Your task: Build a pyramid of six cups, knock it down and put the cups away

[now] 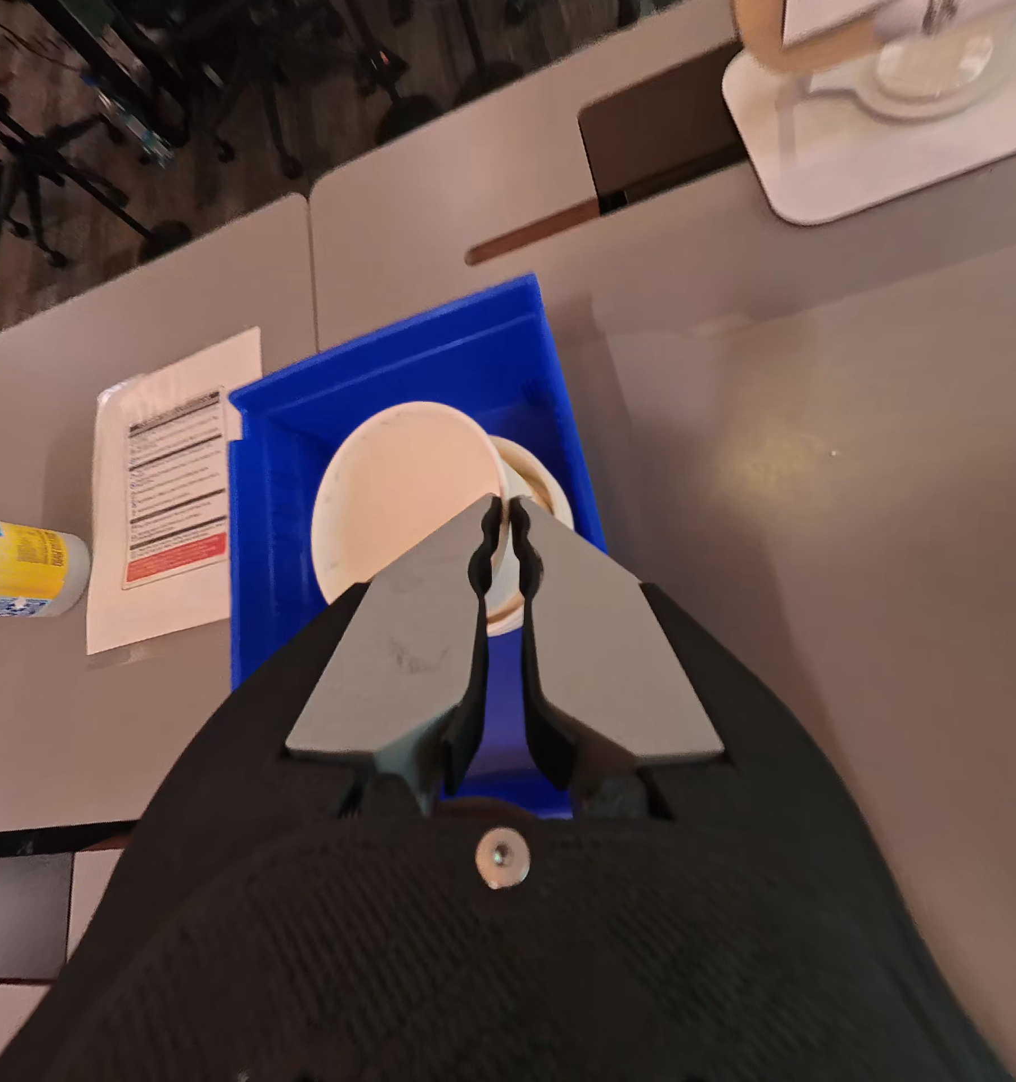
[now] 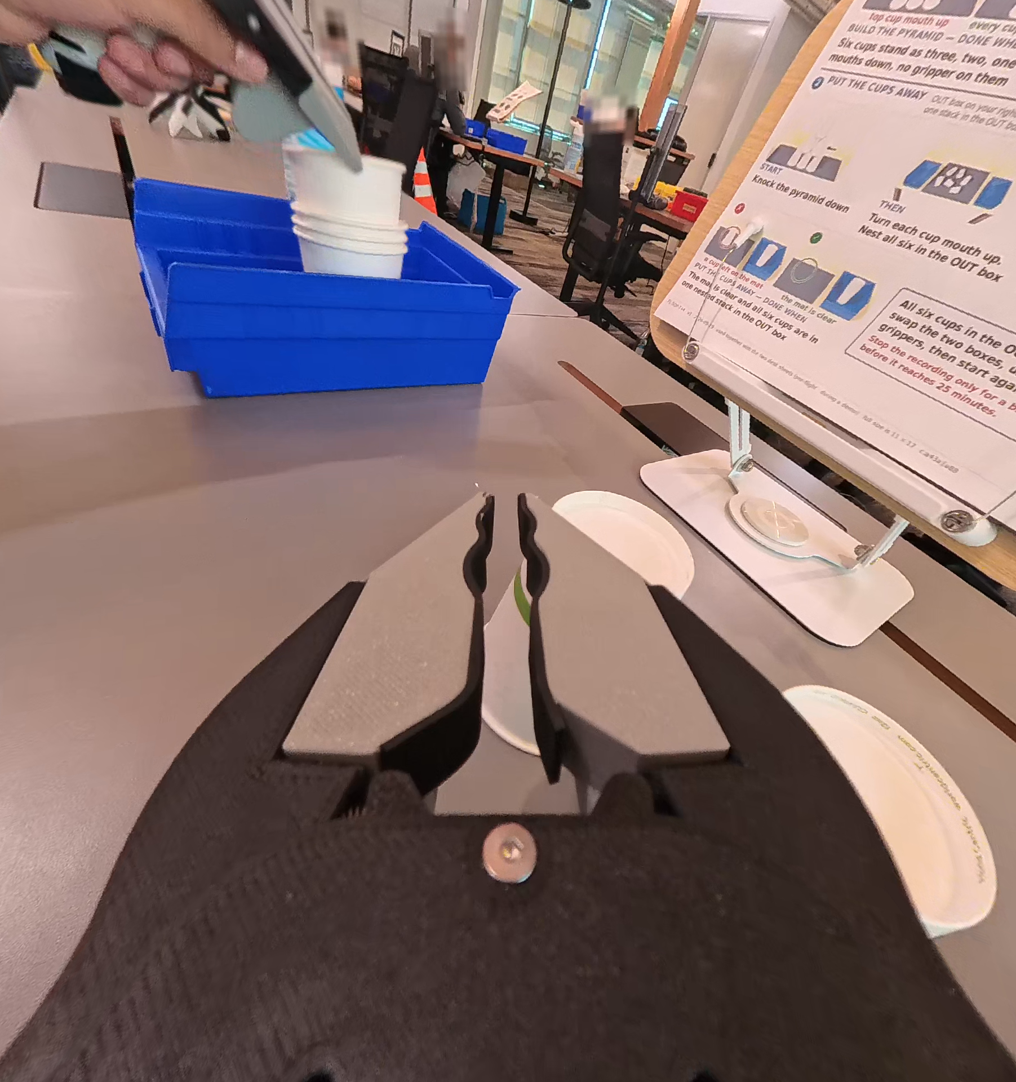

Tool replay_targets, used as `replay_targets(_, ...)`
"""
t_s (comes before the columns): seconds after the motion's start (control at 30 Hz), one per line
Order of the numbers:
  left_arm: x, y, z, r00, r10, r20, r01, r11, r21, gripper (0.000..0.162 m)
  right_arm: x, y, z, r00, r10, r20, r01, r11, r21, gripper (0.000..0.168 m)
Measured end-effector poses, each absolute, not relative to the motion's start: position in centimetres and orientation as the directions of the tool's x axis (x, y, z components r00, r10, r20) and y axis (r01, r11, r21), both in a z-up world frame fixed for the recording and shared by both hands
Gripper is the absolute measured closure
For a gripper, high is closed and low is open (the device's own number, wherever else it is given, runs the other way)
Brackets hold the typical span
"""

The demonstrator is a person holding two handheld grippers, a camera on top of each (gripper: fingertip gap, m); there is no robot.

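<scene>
My left gripper [image 1: 506,503] is shut on the rim of a white paper cup [image 1: 406,497], mouth up, over the blue bin [image 1: 411,345]. A nested stack of cups [image 1: 537,486] stands in the bin just beyond it. The right wrist view shows the held cup [image 2: 353,187] at the mouth of the stack [image 2: 350,257] in the bin [image 2: 330,328]. My right gripper [image 2: 505,503] is shut with nothing between its tips, low over a white cup [image 2: 505,673] lying on its side. Another cup [image 2: 892,808] lies on its side at the right.
A stand with an instruction sheet [image 2: 903,234] rests on a white base [image 2: 786,556] at the right. A printed paper [image 1: 171,486] and a lying bottle [image 1: 19,568] are left of the bin. A hand [image 2: 142,52] holds the left gripper. Chairs and desks stand beyond the table. The left gripper's tips are roughly 30 cm from the right gripper's.
</scene>
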State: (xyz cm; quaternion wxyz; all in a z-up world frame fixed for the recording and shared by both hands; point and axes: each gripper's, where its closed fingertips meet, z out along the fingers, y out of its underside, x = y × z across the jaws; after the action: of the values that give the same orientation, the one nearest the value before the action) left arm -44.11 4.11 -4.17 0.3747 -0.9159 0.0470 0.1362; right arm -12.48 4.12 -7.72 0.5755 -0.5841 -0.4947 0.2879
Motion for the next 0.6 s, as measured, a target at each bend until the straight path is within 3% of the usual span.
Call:
replay_targets(0.3, -42.2, 3.8, 5.0, 0.925, 0.106, -0.365, -0.277, -0.473, -0.837, 0.161, -12.5, 4.1, -7.8, 0.341, 0.915, 0.215, 0.238, 0.137, -0.962, 0.163)
replay_targets(0.43, -36.1, 3.5, 7.7, 0.952, -0.017, -0.305, -0.293, -0.333, -0.896, 0.161, -12.8, 3.7, -7.8, 0.317, 0.93, 0.187, 0.219, 0.12, -0.968, 0.163)
replay_targets(0.6, -26.9, 2.6, 7.6, 0.943, -0.222, -0.247, -0.291, -0.193, -0.937, 0.161, -13.4, 2.2, -7.2, 0.256, 0.954, 0.155, 0.177, 0.112, -0.978, 0.161)
